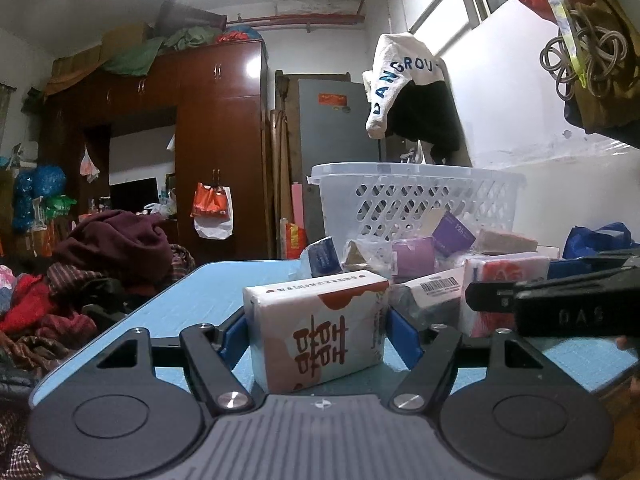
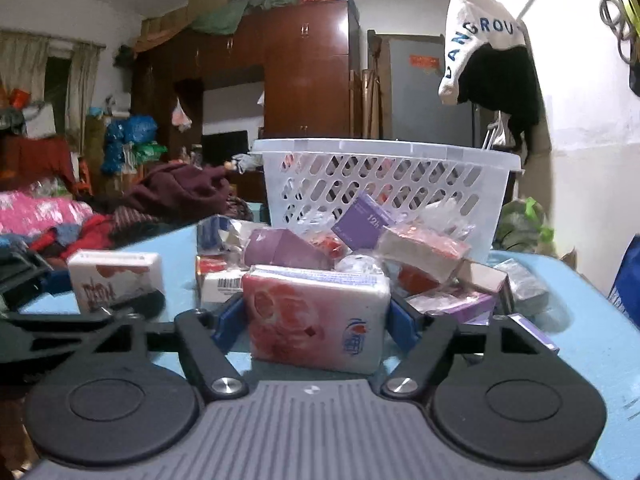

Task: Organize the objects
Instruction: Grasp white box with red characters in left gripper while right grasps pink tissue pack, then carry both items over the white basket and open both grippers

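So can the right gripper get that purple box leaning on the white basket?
Probably not yet. The right gripper is closed on a pink tissue pack, and more packets lie piled before the small purple cardboard box by the white plastic basket.

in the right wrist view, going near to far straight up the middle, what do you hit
right claw closed on the pink tissue pack → purple box marked 12h in the pile → white plastic basket → brown wardrobe at the back wall

Two upright tissue packs [image 1: 316, 328] [image 2: 318, 316], table-front.
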